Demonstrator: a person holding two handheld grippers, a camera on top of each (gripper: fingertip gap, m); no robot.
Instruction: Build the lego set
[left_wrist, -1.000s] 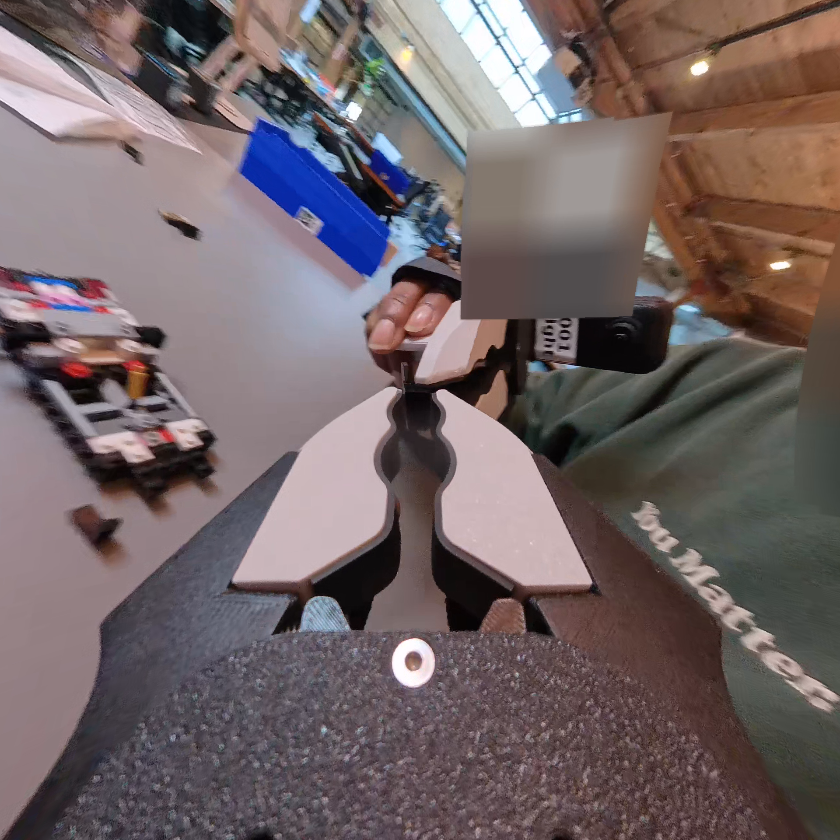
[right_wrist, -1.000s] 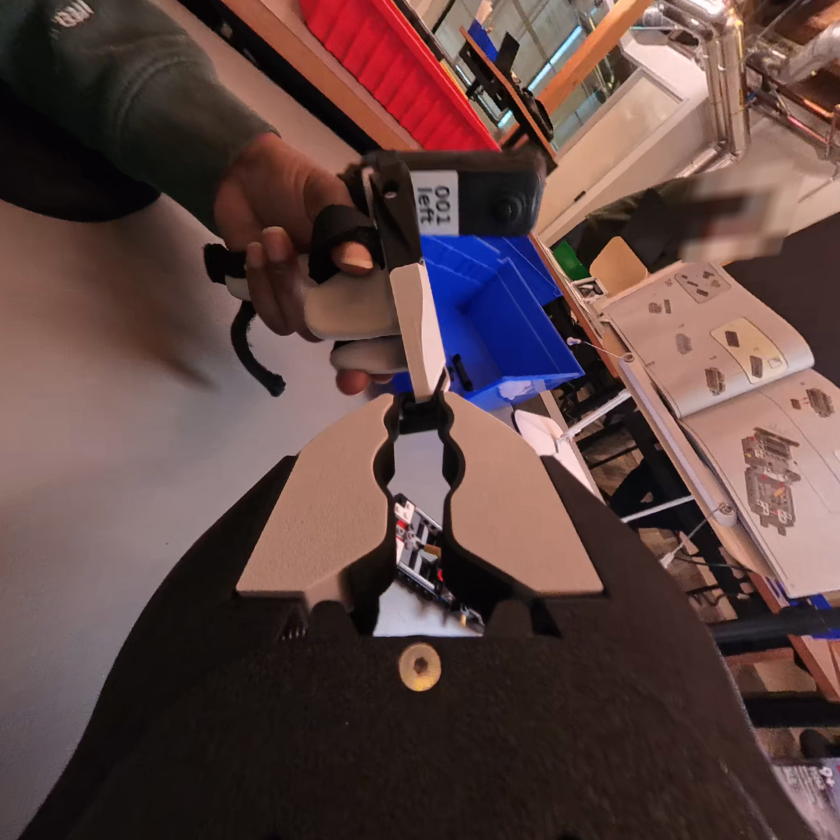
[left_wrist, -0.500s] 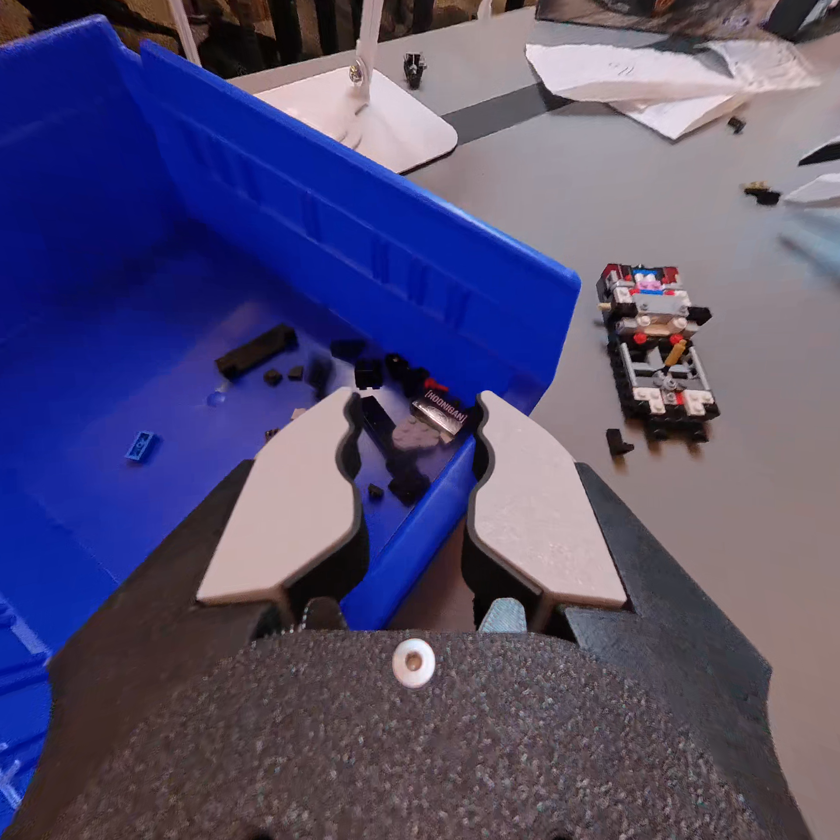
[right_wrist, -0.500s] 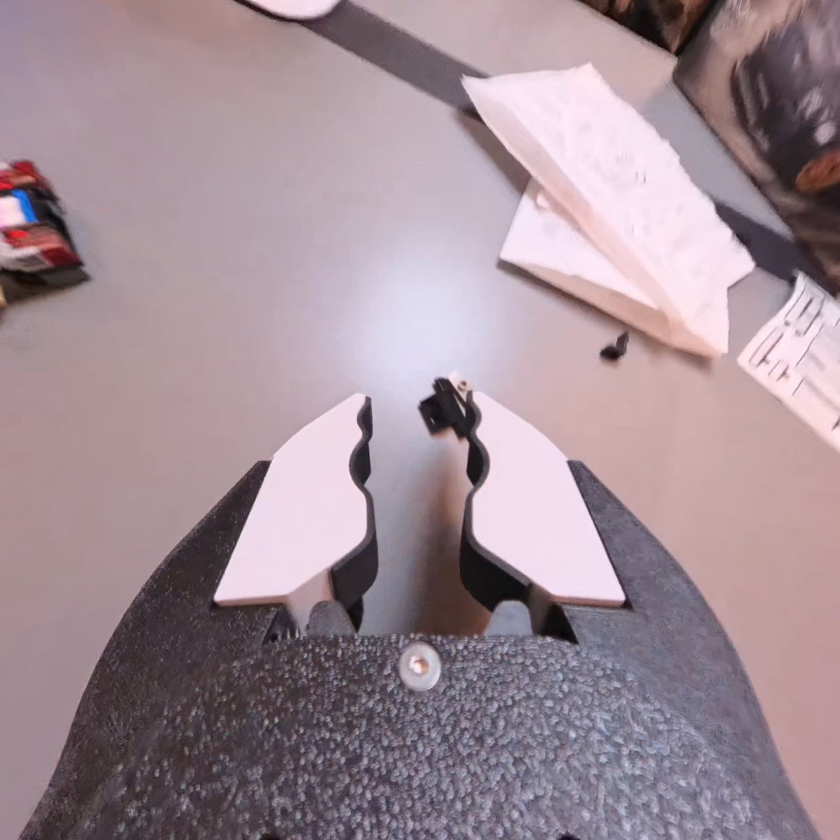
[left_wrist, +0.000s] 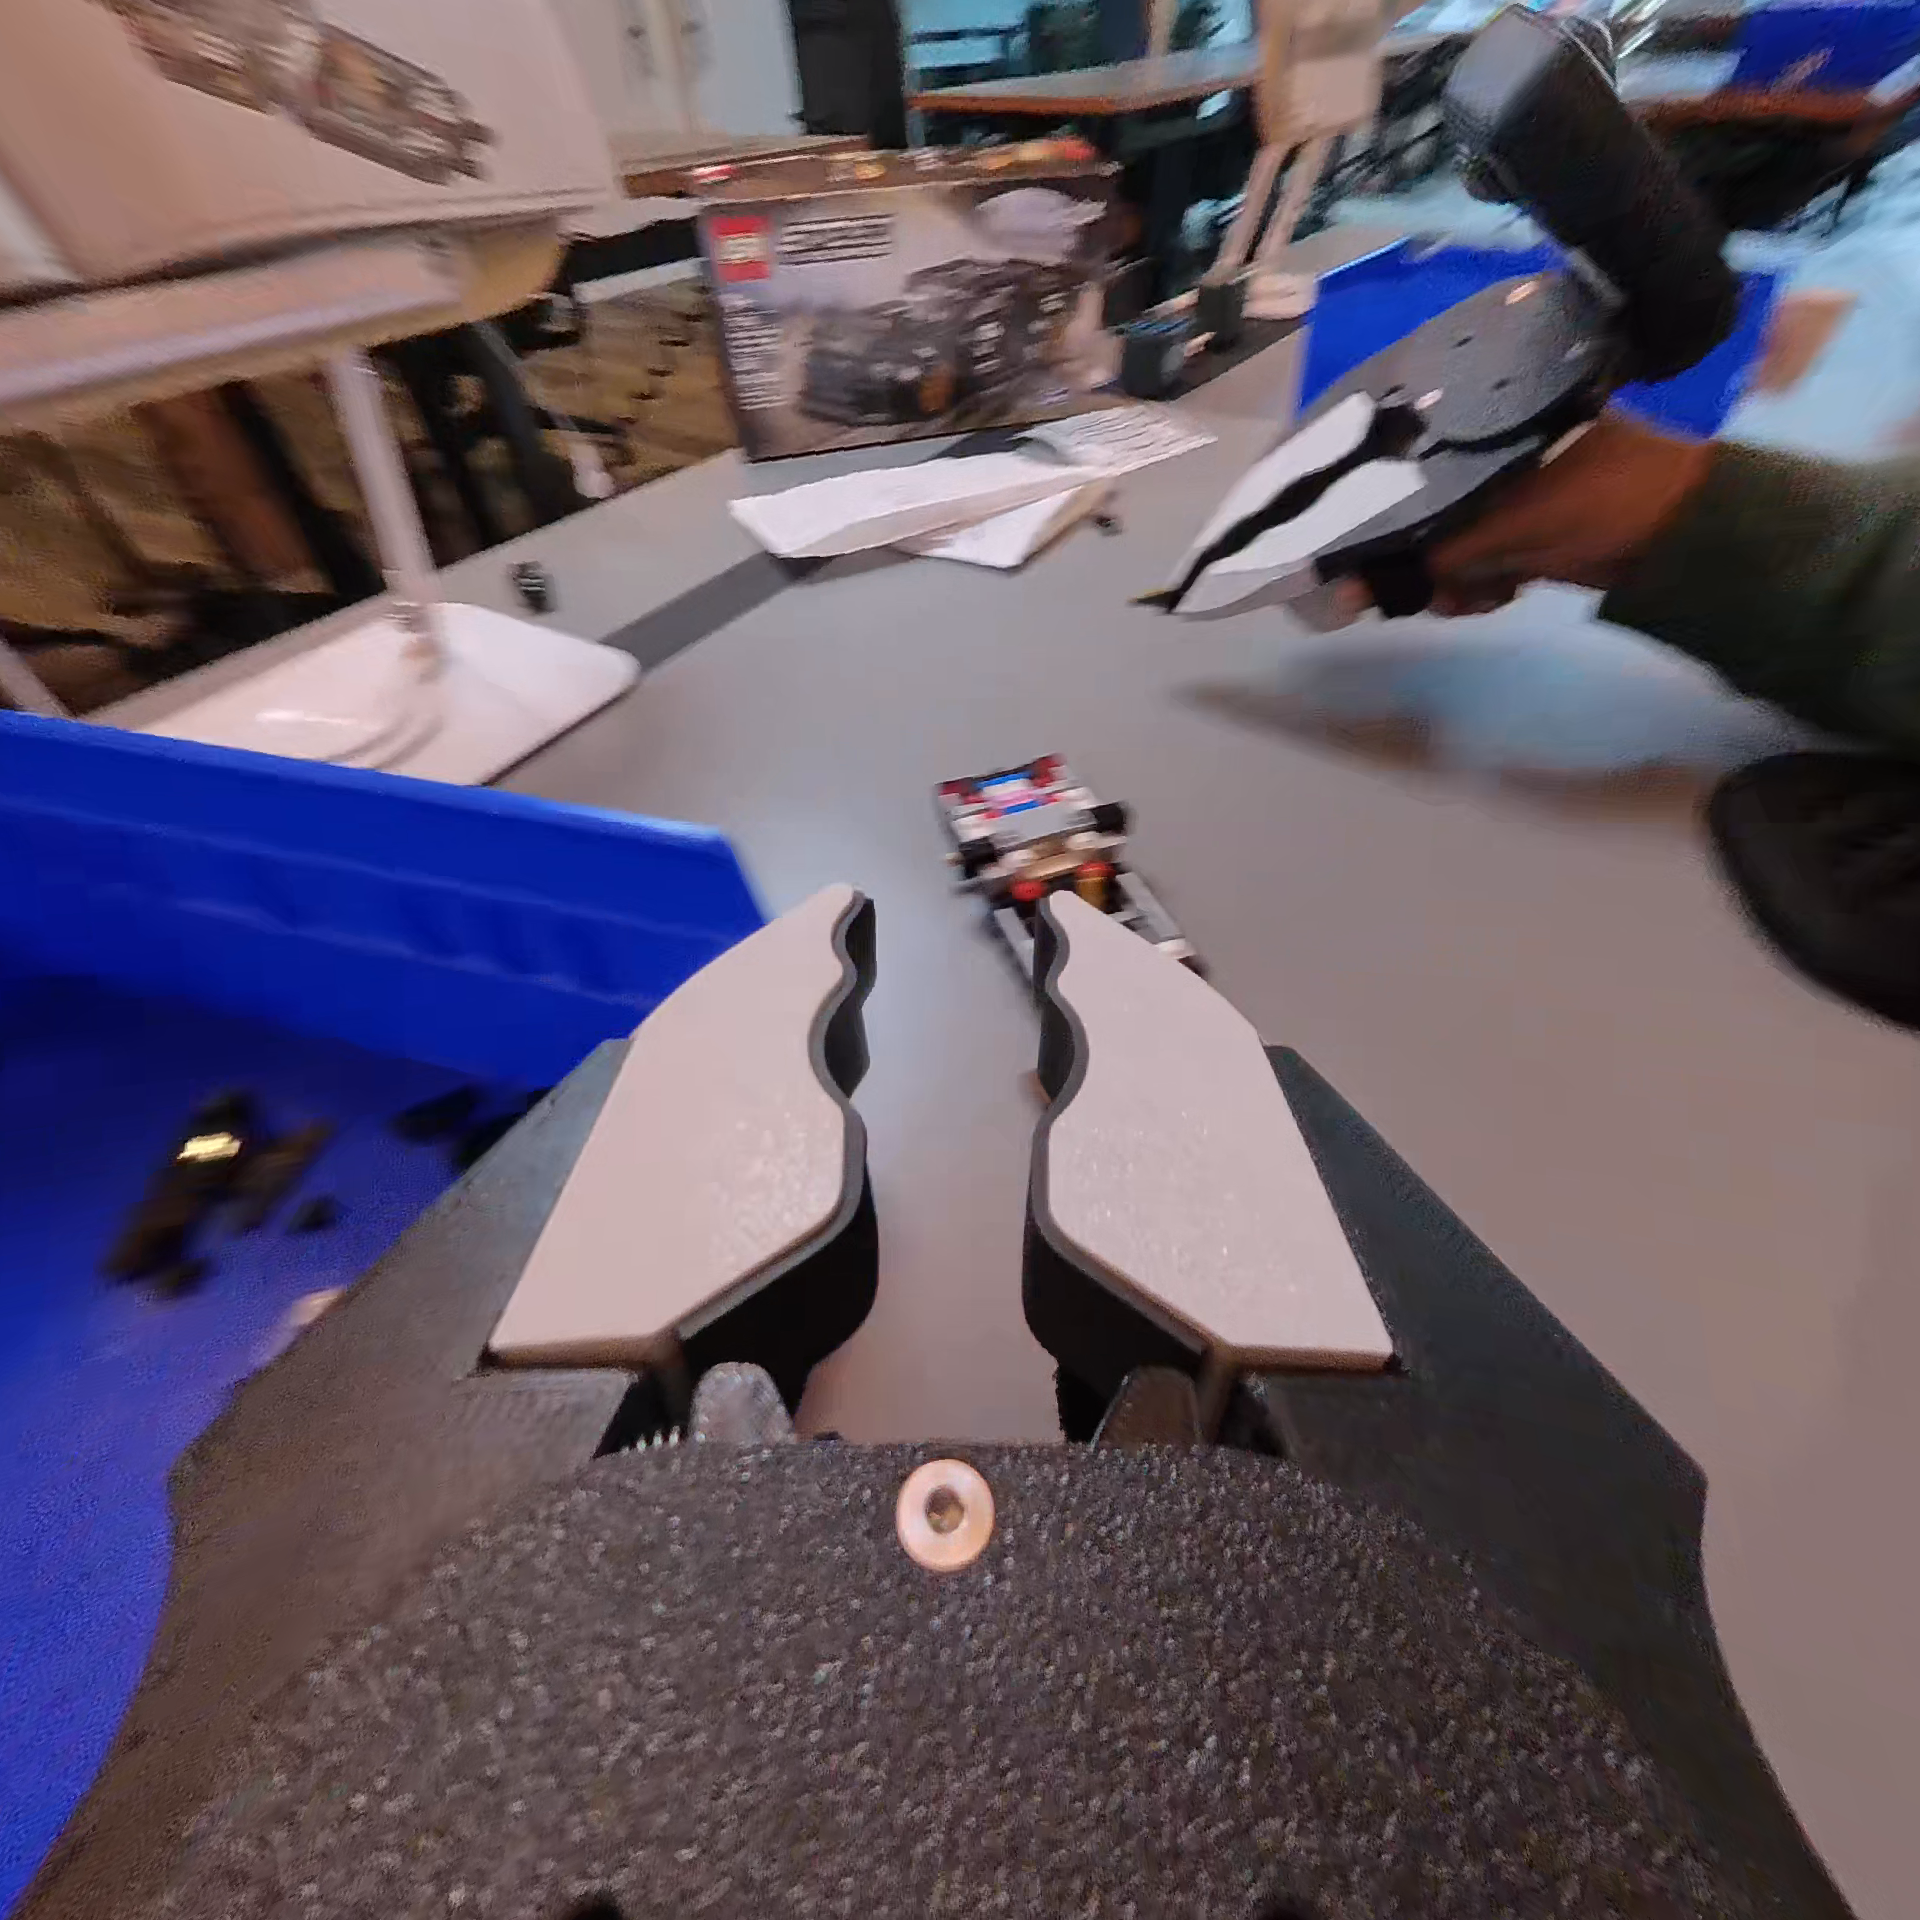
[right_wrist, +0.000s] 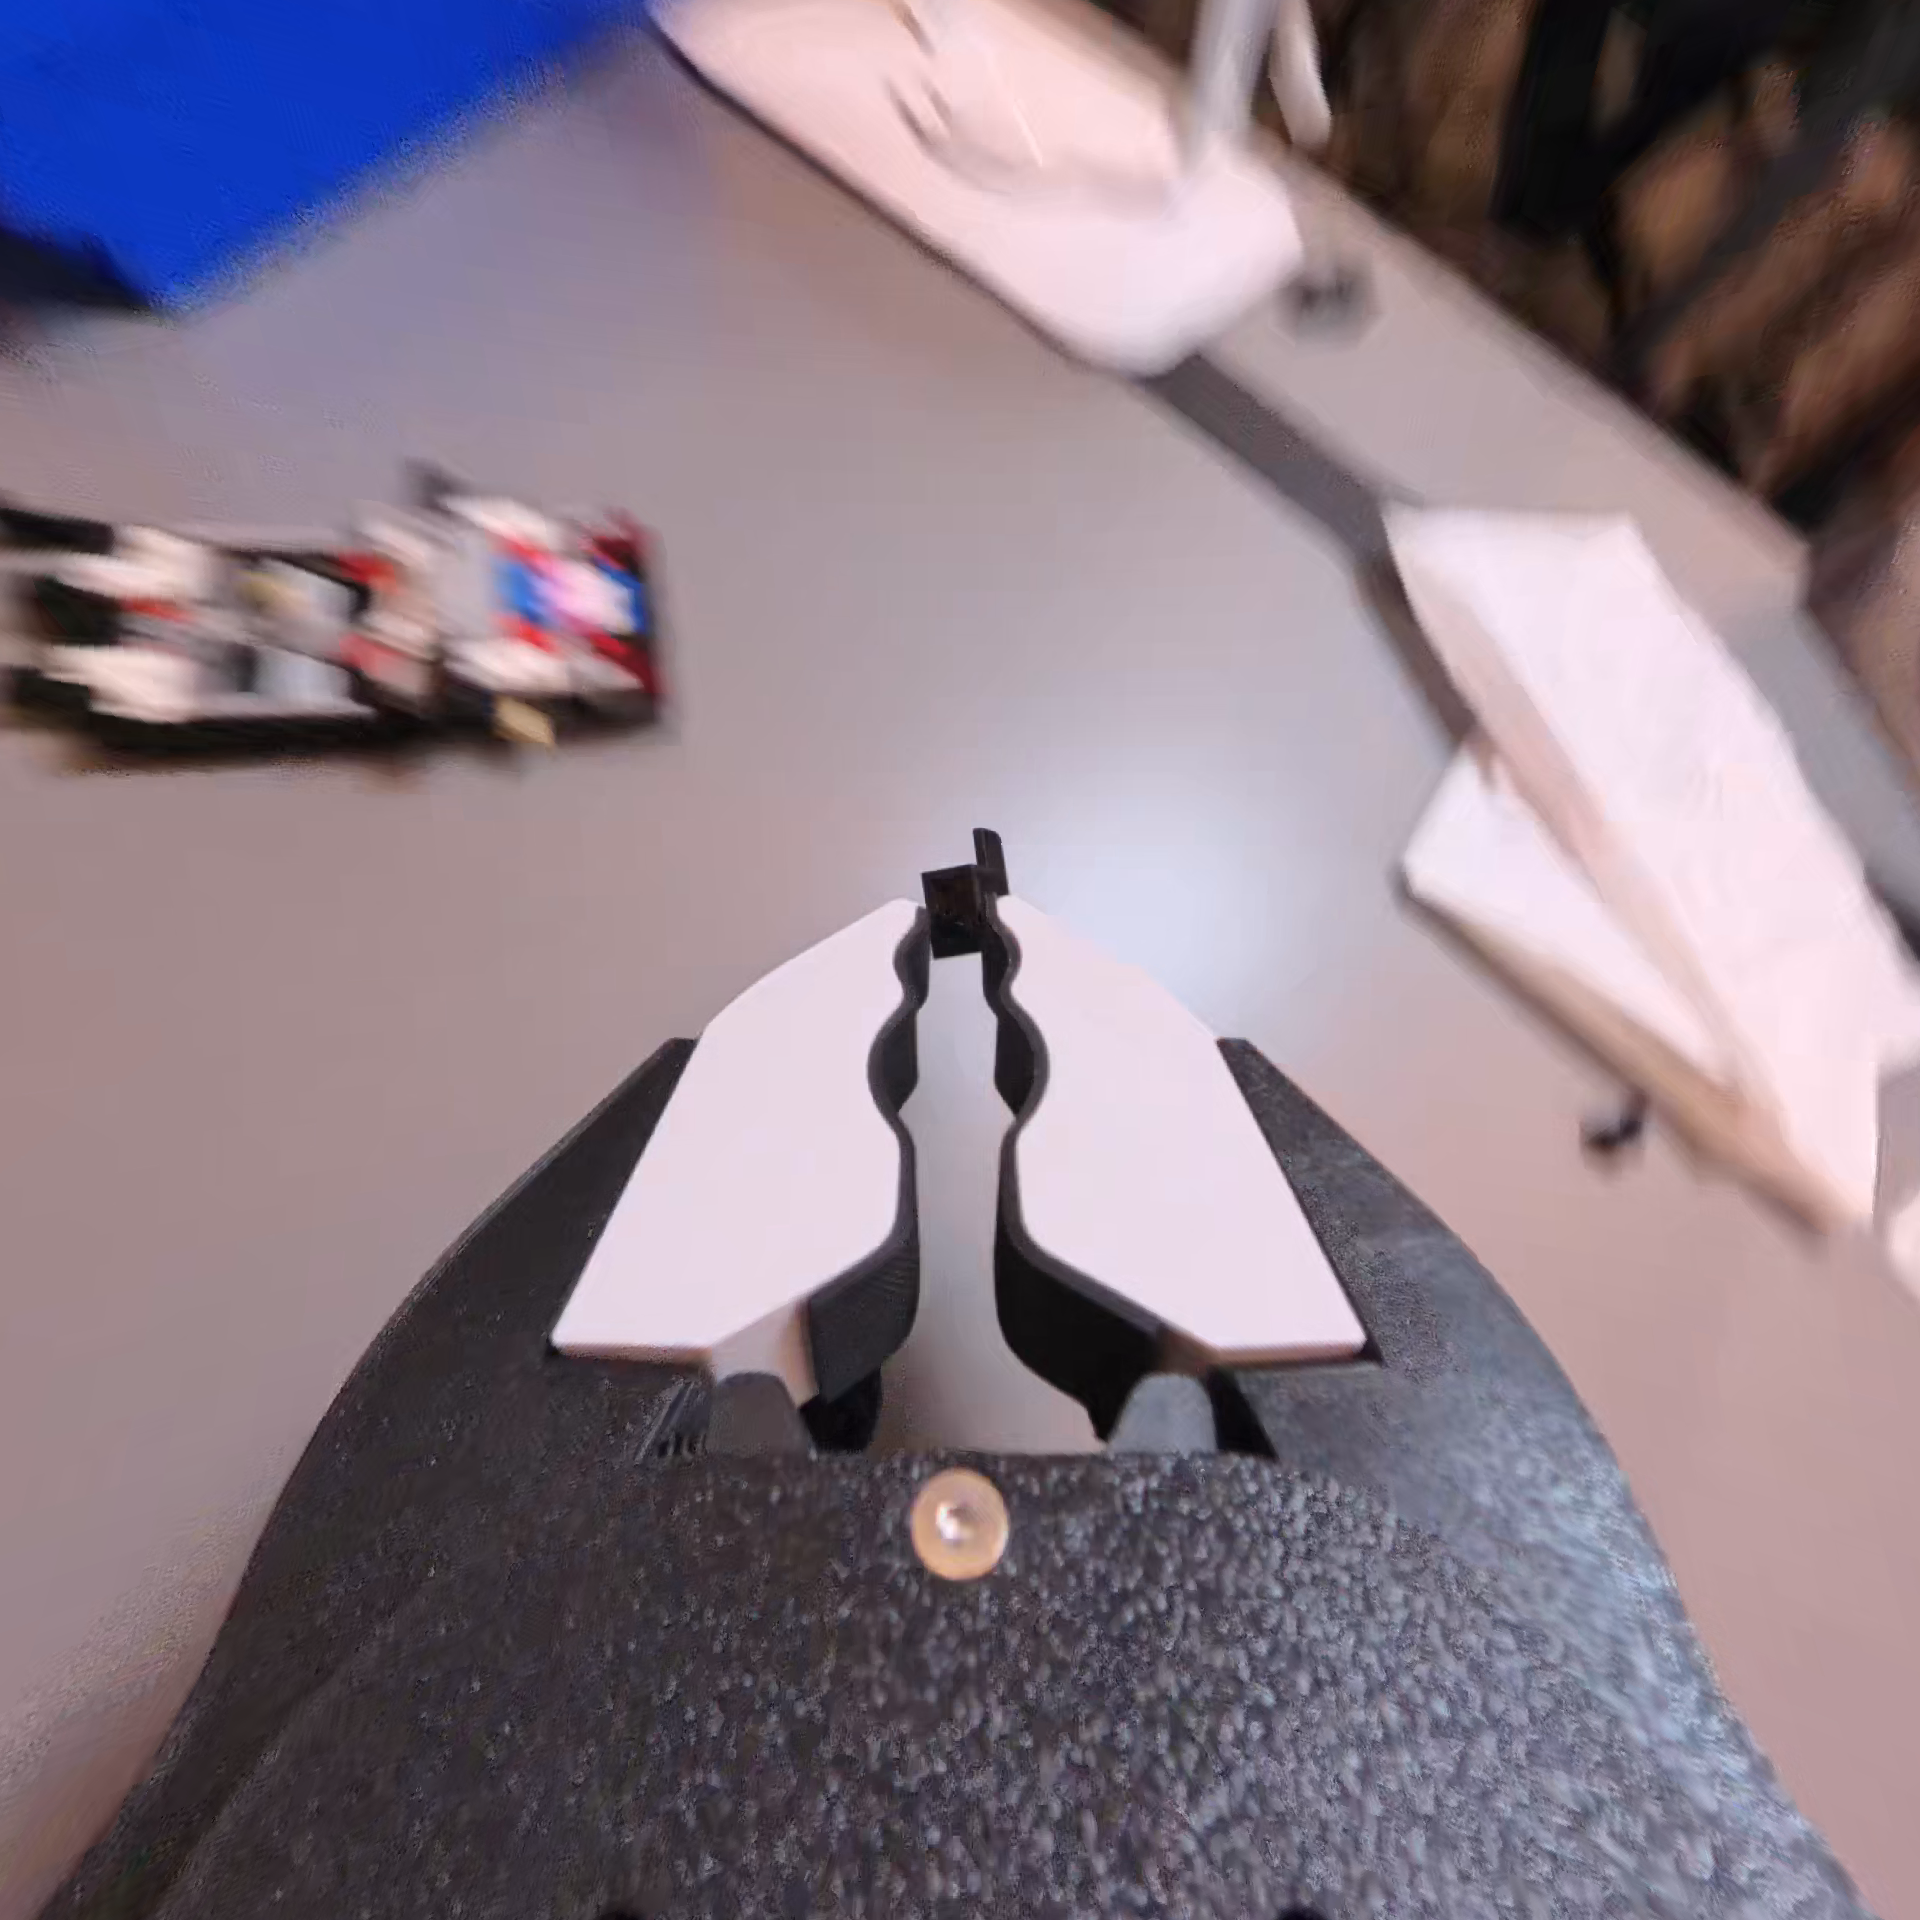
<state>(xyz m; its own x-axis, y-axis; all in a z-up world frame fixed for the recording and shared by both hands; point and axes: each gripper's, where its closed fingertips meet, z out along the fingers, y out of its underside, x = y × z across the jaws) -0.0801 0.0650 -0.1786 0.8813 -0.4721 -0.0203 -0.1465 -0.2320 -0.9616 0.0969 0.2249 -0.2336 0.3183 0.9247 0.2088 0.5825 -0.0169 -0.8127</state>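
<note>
Blue plastic walls your bin at the left of the left wrist view; on its floor lie several small dark pieces, too blurred to tell apart. Your left gripper hangs beside the bin's corner over the grey desk, its jaws parted with nothing between them. Just ahead of those jaws sits the toy brick car, black-based with white, red and blue parts, resting on the desk.

Your right gripper has its jaws closed on a small black piece, pinched at the very tips; it is angular and juts past them. In that view the brick car lies well to the left, apart from the jaws. In the left wrist view your right hand holds that gripper above the desk. The jaw faces are smooth pale plates with wavy inner edges on grainy black bodies. White folded papers and a dark printed box lie farther back.
</note>
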